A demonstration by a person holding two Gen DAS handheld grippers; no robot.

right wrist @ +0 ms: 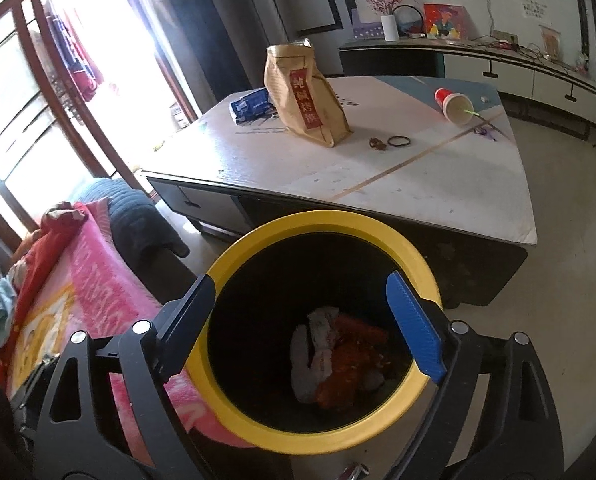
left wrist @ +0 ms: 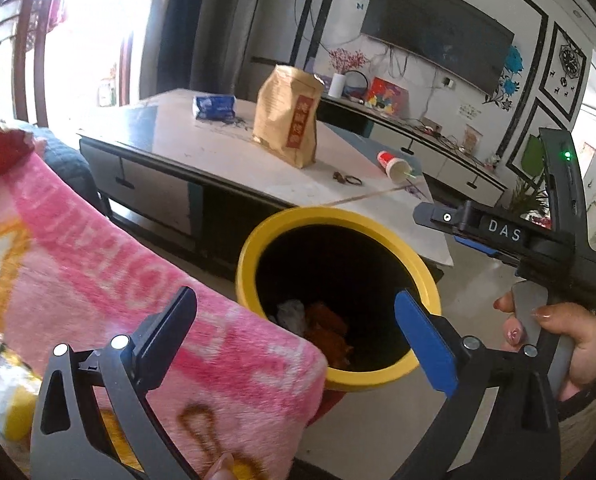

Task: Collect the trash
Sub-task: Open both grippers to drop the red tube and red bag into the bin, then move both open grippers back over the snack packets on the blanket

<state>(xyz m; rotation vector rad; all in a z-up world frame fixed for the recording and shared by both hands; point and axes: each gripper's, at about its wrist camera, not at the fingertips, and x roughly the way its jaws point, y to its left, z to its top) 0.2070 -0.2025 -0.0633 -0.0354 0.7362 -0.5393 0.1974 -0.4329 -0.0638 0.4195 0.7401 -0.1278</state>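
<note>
A bin with a yellow rim (left wrist: 257, 248) (right wrist: 326, 220) stands on the floor between the sofa and the coffee table. Inside lie crumpled white paper (right wrist: 318, 340) and an orange wrapper (right wrist: 350, 364). My left gripper (left wrist: 298, 332) hovers open over the bin's near edge, nothing between its fingers. My right gripper (right wrist: 302, 312) is open right above the bin's mouth, also empty. On the table stand a brown paper bag (left wrist: 287, 120) (right wrist: 306, 96), a blue packet (left wrist: 213, 106) (right wrist: 251, 106) and a tipped red paper cup (left wrist: 394, 164) (right wrist: 454, 104).
A pink blanket (left wrist: 97, 260) (right wrist: 97, 280) covers the sofa left of the bin. The coffee table (right wrist: 257, 160) also holds a black hair tie (right wrist: 400, 141). A hand (left wrist: 570, 340) grips the other tool's handle at the right. A TV cabinet (right wrist: 518, 68) lines the far wall.
</note>
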